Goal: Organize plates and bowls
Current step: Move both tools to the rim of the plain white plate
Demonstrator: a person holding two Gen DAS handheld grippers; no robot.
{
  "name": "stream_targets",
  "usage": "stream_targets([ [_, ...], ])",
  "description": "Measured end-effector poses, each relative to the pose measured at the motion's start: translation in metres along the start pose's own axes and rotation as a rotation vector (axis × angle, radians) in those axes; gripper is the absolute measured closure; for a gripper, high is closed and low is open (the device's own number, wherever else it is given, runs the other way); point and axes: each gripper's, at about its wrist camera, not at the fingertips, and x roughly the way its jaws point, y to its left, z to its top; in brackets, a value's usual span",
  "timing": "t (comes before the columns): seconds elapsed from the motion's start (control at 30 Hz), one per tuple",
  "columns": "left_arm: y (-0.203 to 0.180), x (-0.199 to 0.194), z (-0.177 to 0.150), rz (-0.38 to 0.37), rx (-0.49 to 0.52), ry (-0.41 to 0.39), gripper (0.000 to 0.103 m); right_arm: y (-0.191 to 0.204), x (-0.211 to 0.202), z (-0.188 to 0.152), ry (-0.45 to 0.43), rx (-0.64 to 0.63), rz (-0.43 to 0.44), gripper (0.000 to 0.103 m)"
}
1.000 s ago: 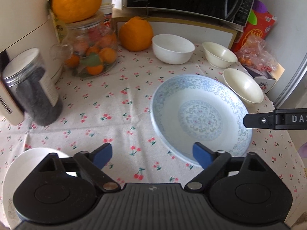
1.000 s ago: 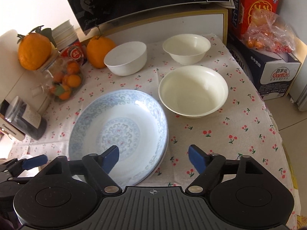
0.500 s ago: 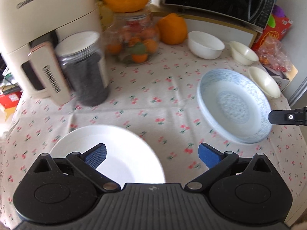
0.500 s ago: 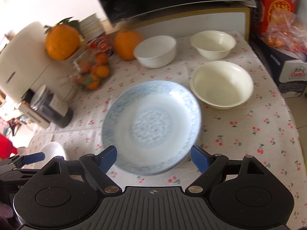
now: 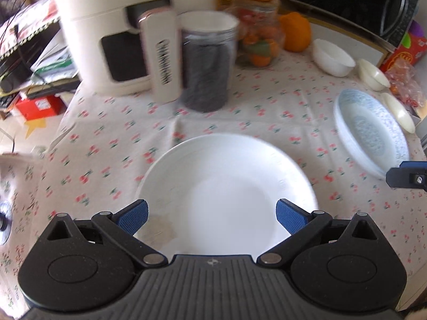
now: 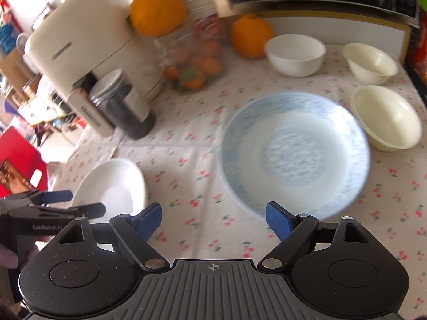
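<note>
A plain white plate [image 5: 226, 186] lies on the cherry-print cloth, and my left gripper [image 5: 210, 216] hovers over its near part, jaws wide open, pads off the plate. A blue-patterned plate [image 6: 293, 154] lies further right. My right gripper [image 6: 213, 217] is open over the cloth just in front of its near rim, nothing between its fingers. Beyond the blue plate stand a white bowl [image 6: 295, 54], a small cream bowl [image 6: 371, 62] and a larger cream bowl [image 6: 387, 121]. In the right wrist view the left gripper [image 6: 53, 200] shows beside the white plate [image 6: 112, 186].
At the back left stand a cream appliance [image 5: 120, 26], a dark jar [image 5: 208, 64] and a glass jar of small oranges [image 5: 260, 45]. A large orange [image 5: 296, 32] and a microwave [image 5: 352, 2] are behind. The table's left edge [image 5: 61, 122] drops to clutter.
My left gripper has moved left from the blue plate to over the white plate, jaws slightly wider. My right gripper has also shifted left, so the blue plate now sits right of its centre.
</note>
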Motion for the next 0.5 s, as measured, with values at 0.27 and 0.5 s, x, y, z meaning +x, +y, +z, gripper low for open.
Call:
stream_targets([
  [0.27, 0.035, 0.0, -0.012, -0.027, -0.062, 0.037, 0.006, 0.032, 0.027, -0.009, 0.044, -0.04, 0.046, 0.016],
  [0.5, 0.051, 0.001, -0.016, -0.071, -0.11, 0.068, 0.026, 0.054, 0.052, -0.016, 0.06, -0.058, 0.081, 0.016],
])
